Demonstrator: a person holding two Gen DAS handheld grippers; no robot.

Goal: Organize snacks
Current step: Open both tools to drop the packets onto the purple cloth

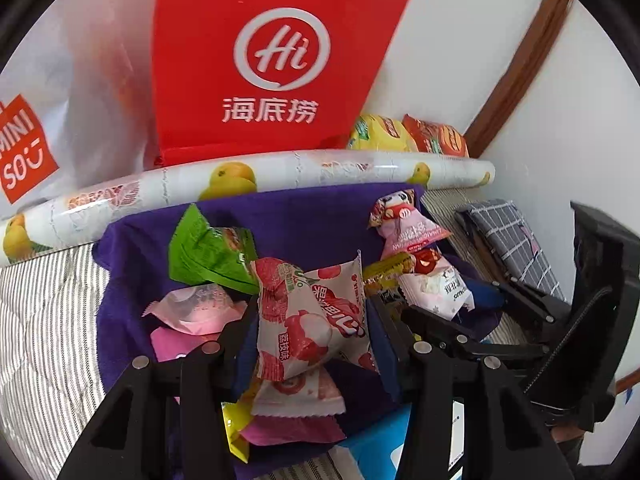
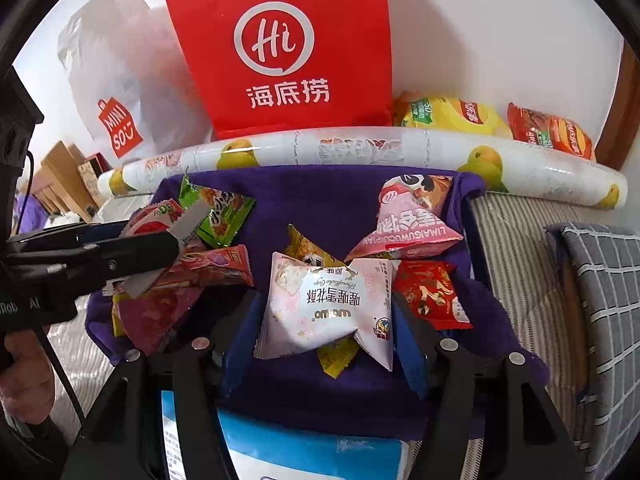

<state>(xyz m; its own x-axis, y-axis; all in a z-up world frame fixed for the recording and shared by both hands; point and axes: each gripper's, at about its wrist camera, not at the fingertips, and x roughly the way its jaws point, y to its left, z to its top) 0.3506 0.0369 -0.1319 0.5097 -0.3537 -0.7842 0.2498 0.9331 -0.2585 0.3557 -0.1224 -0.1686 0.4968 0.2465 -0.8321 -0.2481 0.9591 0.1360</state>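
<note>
On the purple cloth (image 2: 320, 392), the left tongs (image 1: 312, 320) clamp a pink-and-white lychee-print plastic snack packet (image 1: 308, 320). The right tongs (image 2: 324, 312) stand apart around a pale pink-white snowflake-crisp pouch (image 2: 324, 304), pads not pressing.

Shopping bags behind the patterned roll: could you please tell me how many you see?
2: the red Haidilao paper bag at centre, the translucent Miniso plastic bag to its left.

A plain white wall (image 2: 500, 20) stands behind everything, with a brown wooden trim (image 1: 520, 68) running slantwise along it at the right. Below lies a grey-and-white striped quilt (image 1: 44, 320) covering a soft surface, and a grey checked cushion (image 2: 604, 304) rests on it at the right. Cardboard boxes (image 2: 64, 184) sit far off at the left, and the light is soft and even.
</note>
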